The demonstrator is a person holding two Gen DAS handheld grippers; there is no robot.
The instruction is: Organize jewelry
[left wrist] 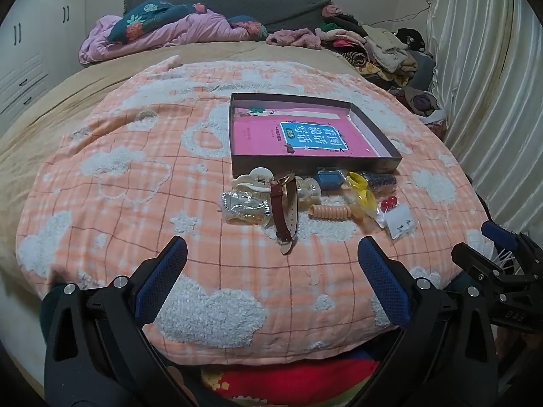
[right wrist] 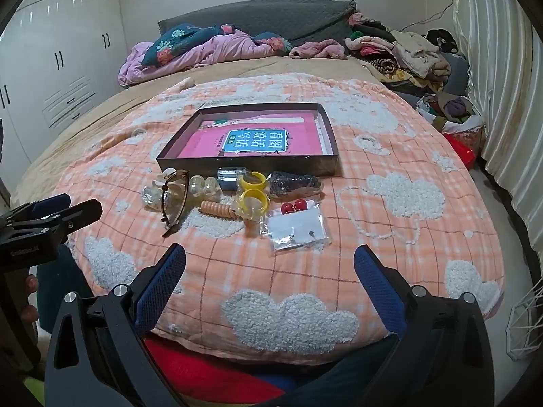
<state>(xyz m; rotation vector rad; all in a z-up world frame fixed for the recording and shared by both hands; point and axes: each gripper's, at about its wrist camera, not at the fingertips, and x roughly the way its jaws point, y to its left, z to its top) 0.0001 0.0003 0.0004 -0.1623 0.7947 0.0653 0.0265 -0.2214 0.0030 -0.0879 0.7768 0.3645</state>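
The peach quilt (left wrist: 135,176) on the bed carries a shallow box (left wrist: 373,166); jewelry lies just before it (watch (left wrist: 283,210) nearest). My left tongs (left wrist: 271,273) and right tongs (right wrist: 269,271) hover short of it, both spread wide and empty.

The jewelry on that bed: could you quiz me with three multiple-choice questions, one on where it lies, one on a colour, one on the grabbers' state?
1. Where do the small pieces lie?
A. inside the box
B. on the quilt in front of the box
C. on the floor

2. What colour are the two round beads?
A. red
B. green
C. black

3. How do both grippers stand?
A. shut on a watch
B. shut on nothing
C. open, holding nothing

Answers: B, the box holds only a pink book; A, the beads are red; C, left gripper and right gripper gape over bare quilt.
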